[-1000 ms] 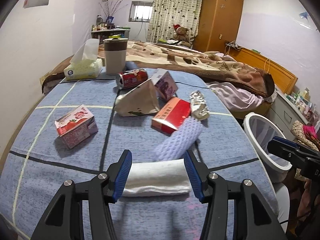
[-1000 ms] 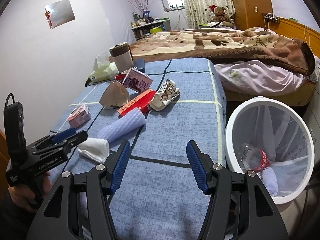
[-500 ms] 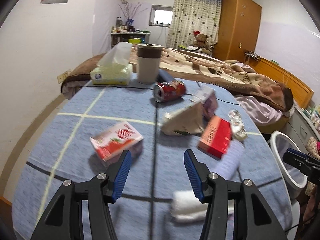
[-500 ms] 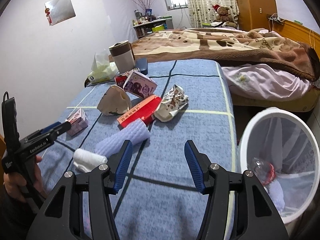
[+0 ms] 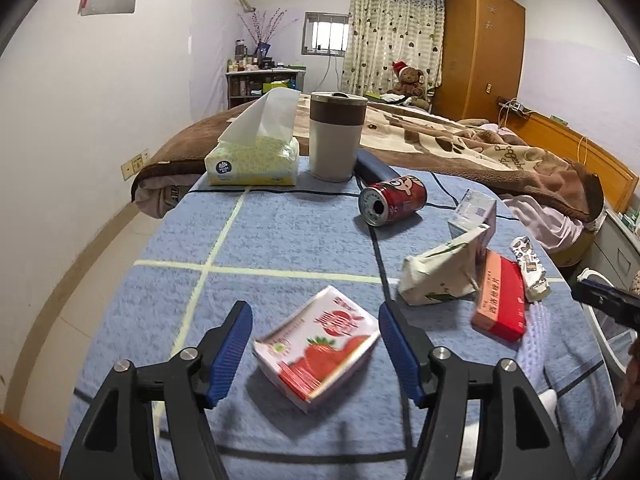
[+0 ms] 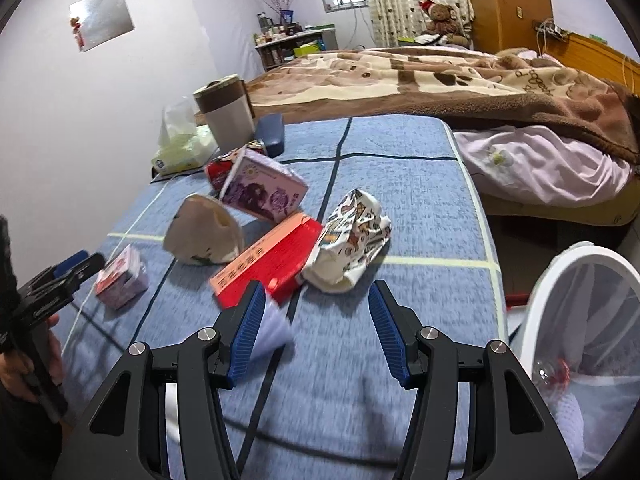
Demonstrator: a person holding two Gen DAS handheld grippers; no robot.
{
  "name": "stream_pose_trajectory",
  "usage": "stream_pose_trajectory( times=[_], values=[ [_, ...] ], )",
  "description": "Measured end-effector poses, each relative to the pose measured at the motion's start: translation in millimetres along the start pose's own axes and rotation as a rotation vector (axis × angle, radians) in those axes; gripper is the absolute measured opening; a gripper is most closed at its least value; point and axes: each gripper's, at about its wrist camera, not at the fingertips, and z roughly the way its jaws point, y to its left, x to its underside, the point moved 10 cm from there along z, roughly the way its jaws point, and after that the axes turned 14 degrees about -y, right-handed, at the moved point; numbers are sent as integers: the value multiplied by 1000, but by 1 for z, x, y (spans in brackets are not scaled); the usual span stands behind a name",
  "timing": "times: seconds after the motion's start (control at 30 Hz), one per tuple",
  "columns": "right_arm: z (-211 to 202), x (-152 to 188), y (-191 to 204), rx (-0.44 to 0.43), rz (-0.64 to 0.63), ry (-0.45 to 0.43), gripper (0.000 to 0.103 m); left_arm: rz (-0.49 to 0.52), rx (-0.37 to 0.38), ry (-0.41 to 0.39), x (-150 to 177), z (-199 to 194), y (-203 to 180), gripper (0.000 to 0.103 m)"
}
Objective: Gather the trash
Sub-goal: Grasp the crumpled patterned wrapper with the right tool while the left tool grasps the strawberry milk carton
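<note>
L gripper [image 5: 316,350] wide open, holding nothing, fingers either side of strawberry carton [image 5: 318,346] lying flat on blue tablecloth [image 5: 280,240], not touching it. R gripper [image 6: 316,330] also wide open & empty, above cloth near red box [image 6: 268,266] & crumpled wrapper [image 6: 348,240]. White bin [image 6: 576,344] at table's right edge w/ bottle inside.

Black grippers, blue ribbed fingers [image 5: 234,354], silver screws.
</note>
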Motion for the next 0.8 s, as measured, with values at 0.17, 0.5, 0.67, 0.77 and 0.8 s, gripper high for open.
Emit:
stream_pose_trajectory(
  times=[0.17, 0.5, 0.67, 0.77, 0.8],
  values=[
    [22, -2, -3, 17, 12, 15, 55, 17, 43, 20, 4, 11, 4, 66],
    [51, 6, -10, 40, 19, 76, 32, 30, 148, 75, 23, 18, -5, 71],
    [44, 3, -17, 40, 37, 65, 23, 71, 194, 93, 29, 17, -26, 71],
    [36, 3, -21, 37, 46, 59, 23, 91, 214, 97, 32, 14, -38, 71],
    [33, 3, -22, 36, 50, 57, 23, 94, 217, 99, 34, 13, -40, 71]
  ],
)
